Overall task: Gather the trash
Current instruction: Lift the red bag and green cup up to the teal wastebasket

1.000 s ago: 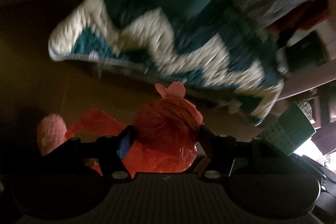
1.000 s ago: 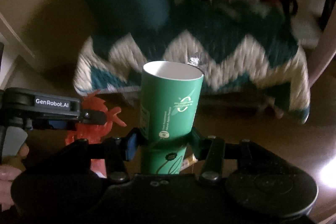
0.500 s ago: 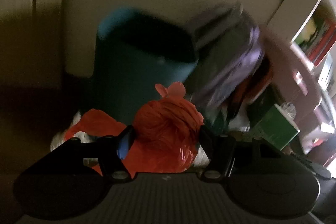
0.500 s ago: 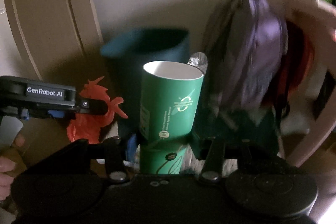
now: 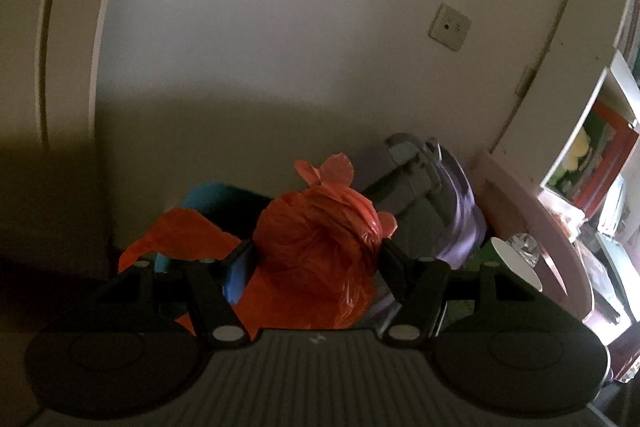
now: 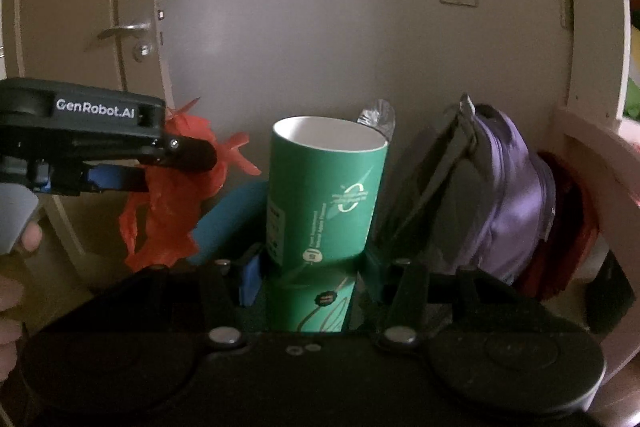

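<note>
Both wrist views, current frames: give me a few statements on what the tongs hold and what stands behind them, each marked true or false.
1. The left tongs grip an orange plastic bag. True.
2. The right tongs are empty. False: they clamp a green paper cup.
3. The cup lies on its side. False: it is upright, mouth up.
4. A purple backpack is right of the cup. True.
5. A teal bin shows behind the bag. True.
</note>
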A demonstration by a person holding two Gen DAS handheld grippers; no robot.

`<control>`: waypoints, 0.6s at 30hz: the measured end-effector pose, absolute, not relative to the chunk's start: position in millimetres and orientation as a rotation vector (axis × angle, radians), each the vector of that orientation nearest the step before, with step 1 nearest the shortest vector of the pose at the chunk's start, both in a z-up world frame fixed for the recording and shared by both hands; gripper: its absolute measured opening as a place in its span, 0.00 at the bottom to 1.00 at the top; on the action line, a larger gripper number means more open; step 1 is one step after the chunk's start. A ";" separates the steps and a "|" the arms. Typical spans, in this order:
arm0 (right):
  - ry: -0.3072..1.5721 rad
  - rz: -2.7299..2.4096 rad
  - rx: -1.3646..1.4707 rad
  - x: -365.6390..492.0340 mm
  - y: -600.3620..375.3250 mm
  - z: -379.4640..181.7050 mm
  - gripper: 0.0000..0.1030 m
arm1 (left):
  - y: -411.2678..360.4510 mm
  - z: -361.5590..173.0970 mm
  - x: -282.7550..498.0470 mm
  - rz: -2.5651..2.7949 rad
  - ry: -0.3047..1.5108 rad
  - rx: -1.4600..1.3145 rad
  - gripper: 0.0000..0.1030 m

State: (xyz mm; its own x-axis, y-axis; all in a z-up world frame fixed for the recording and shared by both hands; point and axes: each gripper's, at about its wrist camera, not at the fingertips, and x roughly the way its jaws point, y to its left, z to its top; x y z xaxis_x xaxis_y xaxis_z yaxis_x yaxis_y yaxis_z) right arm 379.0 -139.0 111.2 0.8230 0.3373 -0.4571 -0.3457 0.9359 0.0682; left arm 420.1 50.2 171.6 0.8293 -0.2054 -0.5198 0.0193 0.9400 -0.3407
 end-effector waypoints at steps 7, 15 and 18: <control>0.492 0.358 -0.028 436.1 -112.5 102.6 0.48 | 62.8 142.5 479.9 -0.116 0.619 -0.356 0.64; 0.590 0.368 -0.057 492.9 -84.2 51.4 0.48 | 83.2 81.5 543.4 -0.127 0.702 -0.440 0.64; 0.623 0.394 -0.073 506.7 -74.0 34.0 0.48 | 87.4 55.9 561.8 -0.111 0.746 -0.454 0.64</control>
State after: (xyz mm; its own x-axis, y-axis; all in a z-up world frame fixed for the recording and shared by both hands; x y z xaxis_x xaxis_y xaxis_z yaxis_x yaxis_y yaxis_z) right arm 506.7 -74.0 34.0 0.7405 0.3370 -0.5815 -0.3804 0.9234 0.0507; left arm 561.8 87.4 55.9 0.7335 -0.2563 -0.6295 -0.0611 0.8975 -0.4367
